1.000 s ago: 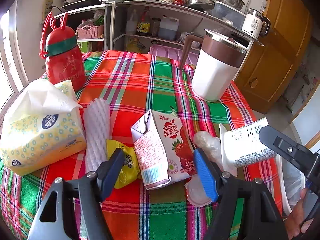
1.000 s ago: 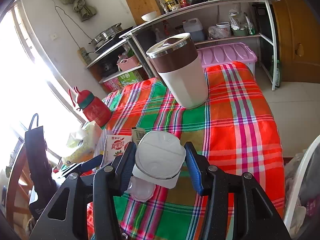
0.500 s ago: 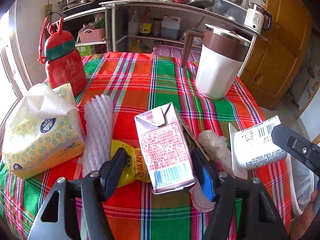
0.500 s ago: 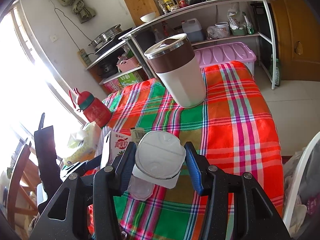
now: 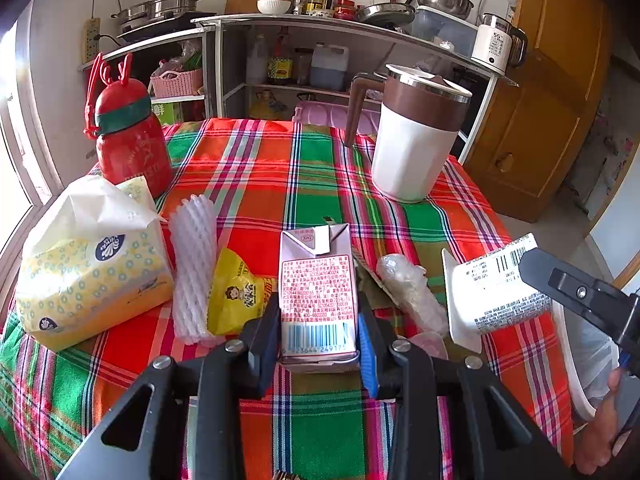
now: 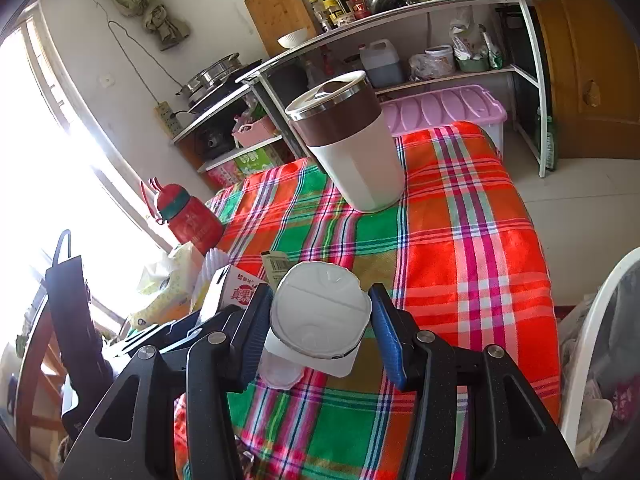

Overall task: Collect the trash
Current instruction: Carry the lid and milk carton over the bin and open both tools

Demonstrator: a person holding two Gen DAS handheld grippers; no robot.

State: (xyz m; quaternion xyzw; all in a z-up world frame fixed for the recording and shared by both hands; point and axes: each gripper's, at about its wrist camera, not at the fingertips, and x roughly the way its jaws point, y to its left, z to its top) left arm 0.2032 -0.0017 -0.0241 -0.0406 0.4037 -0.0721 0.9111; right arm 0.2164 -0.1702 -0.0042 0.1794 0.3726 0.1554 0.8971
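Note:
My left gripper (image 5: 318,344) is shut on a strawberry milk carton (image 5: 318,292) and holds it upright over the plaid tablecloth (image 5: 280,176). My right gripper (image 6: 320,328) is shut on a white yogurt cup (image 6: 320,316), which also shows at the right of the left wrist view (image 5: 496,284). A yellow snack wrapper (image 5: 236,292), a white foam net sleeve (image 5: 194,268) and a crumpled clear plastic wrap (image 5: 412,284) lie on the cloth beside the carton. A clear plastic lid (image 6: 280,372) lies under the cup.
A tissue pack (image 5: 88,264) and a red bottle (image 5: 128,136) stand at the left, a white-and-brown jug (image 5: 416,140) at the back right. A white bin rim with a bag (image 6: 592,352) is off the table's right edge. Kitchen shelves stand behind.
My left gripper has closed on the milk carton and turned it so its barcode side faces the camera. The right gripper still holds the yogurt cup, nearly unmoved.

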